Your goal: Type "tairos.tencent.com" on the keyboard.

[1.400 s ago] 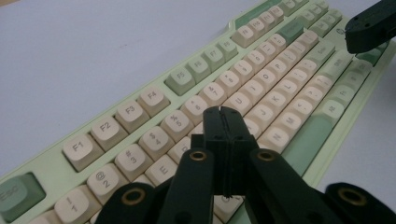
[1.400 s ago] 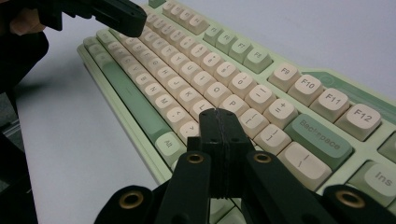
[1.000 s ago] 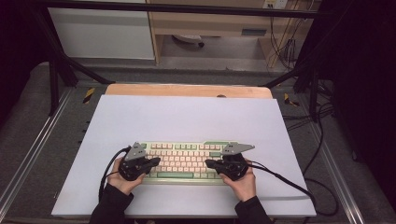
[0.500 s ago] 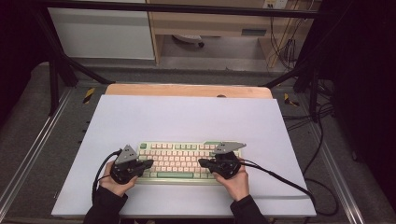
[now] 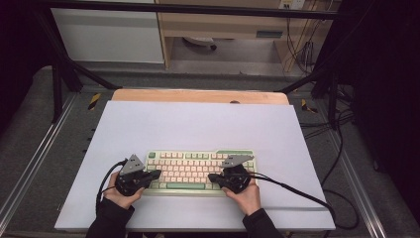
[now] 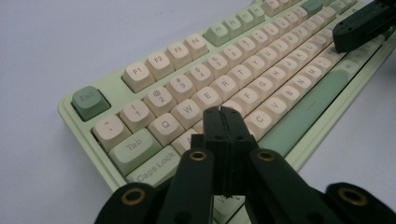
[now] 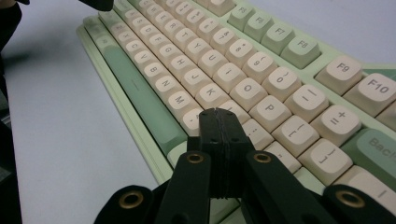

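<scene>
A pale green keyboard [image 5: 198, 168] with cream and green keys lies near the front of the white table top. My left gripper [image 5: 157, 174] hovers over the keyboard's left end, jaws pressed together with nothing between them. In the left gripper view its tips [image 6: 222, 112] sit just above the keys [image 6: 196, 109] near the letter row. My right gripper [image 5: 211, 177] is over the right half, also shut and empty. Its tips [image 7: 218, 113] hang above the keys [image 7: 212, 95] around K and L. The other gripper's dark jaw tip [image 6: 362, 28] shows at the far end of the keyboard [image 6: 303, 112].
The white table top [image 5: 198, 124] has open room behind and to both sides of the keyboard. A wooden strip [image 5: 198, 95] runs along its far edge. Black cables [image 5: 297, 196] trail from each gripper over the front of the table.
Both hands have shifted slightly leftward and toward the front edge over the keyboard. Both grippers stay shut throughout.
</scene>
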Available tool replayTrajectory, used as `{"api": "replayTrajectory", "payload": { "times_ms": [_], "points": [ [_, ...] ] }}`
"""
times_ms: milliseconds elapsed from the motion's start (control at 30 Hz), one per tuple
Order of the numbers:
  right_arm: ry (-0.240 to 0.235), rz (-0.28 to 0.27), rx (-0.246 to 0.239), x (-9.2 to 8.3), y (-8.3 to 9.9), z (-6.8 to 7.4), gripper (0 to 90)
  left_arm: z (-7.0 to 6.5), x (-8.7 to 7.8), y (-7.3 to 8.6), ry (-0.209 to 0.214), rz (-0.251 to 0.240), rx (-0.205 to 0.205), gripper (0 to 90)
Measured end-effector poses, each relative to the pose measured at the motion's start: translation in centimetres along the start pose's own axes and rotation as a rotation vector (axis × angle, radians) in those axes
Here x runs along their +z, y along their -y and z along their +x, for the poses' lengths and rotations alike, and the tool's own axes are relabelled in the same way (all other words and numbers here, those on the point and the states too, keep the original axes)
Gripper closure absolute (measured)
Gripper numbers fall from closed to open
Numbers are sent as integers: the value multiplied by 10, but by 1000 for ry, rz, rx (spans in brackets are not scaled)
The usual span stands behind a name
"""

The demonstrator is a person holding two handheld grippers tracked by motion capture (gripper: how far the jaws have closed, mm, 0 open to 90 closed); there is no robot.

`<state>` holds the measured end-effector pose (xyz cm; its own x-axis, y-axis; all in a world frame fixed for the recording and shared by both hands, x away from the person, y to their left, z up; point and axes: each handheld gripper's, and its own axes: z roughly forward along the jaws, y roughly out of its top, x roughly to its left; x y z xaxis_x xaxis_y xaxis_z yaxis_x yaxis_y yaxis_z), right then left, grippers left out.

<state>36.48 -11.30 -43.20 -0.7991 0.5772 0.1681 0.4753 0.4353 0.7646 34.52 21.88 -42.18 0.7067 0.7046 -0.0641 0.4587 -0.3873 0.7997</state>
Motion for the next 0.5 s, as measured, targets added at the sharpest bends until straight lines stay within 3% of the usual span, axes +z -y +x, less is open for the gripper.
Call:
{"api": "replayTrajectory", "payload": {
  "times_ms": [267, 500],
  "points": [
    [-5, 5, -7, 4, 3, 1, 900, -2, 1, 0, 8, 2, 3, 899],
    [7, -8, -14, -4, 0, 0, 900, -3, 1, 0, 12, 0, 4, 899]
  ]
}}
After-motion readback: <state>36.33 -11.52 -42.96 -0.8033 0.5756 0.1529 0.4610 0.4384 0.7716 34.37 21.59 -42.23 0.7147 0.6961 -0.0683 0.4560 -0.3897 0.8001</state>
